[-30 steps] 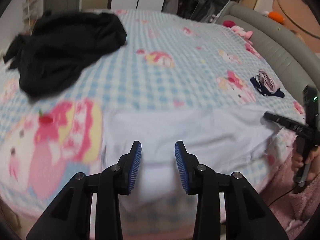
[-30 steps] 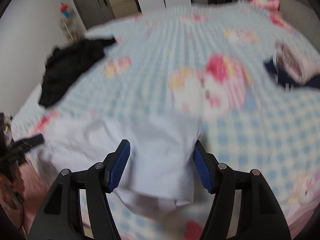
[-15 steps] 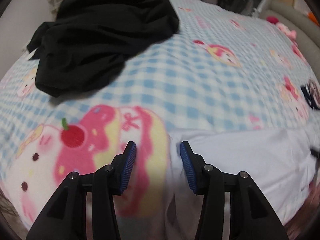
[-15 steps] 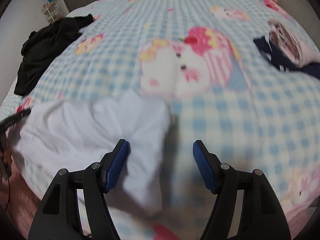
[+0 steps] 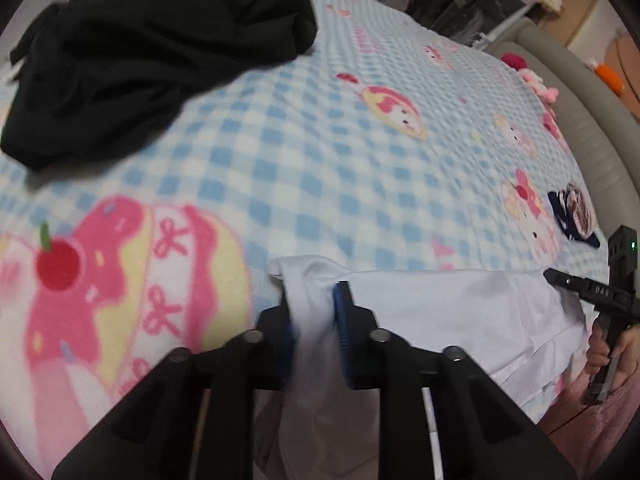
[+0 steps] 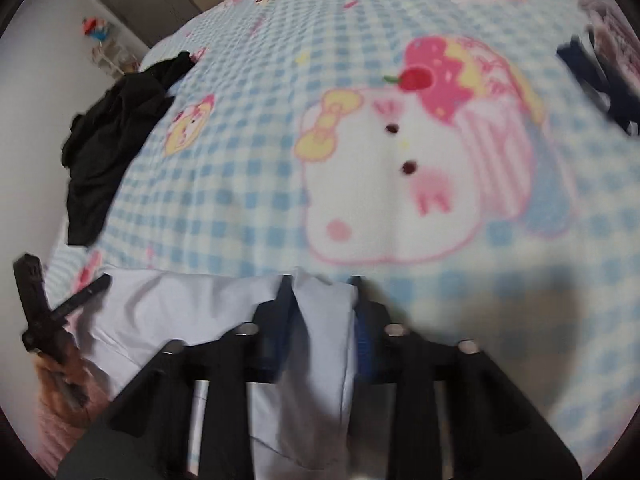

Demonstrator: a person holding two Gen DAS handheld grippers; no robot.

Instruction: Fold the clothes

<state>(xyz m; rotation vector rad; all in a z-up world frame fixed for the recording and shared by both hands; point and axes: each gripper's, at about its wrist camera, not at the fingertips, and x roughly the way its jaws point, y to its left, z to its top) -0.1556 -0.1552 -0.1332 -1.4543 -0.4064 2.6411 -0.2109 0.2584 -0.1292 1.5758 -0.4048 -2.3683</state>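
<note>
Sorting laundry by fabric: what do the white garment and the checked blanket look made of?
White garment: thin, smooth woven cloth, maybe cotton or a blend; matte, with sharp creases and crisp folded edges. Checked blanket: thick, fuzzy fleece or plush by its look; soft-edged printed squares and cartoon figures, no sheen.

Both cams sit right behind their own black two-finger tool, looking forward and steeply down along the fingers at the blue-and-white checked cartoon-print bed cover (image 5: 320, 168), really close up. The left wrist view has the left gripper (image 5: 314, 320) at bottom centre, with the crumpled black garment (image 5: 152, 48) ahead and to its left, and the other handheld tool, the right gripper (image 5: 560, 280), off to its right. The right wrist view mirrors that: its own tool (image 6: 320, 312) at bottom centre, the left one at the far left edge. Both share the flat white cloth (image 5: 440, 312) just under the fingertips, plus the black pile and the small dark navy patterned item (image 5: 572, 216) further out.
</note>
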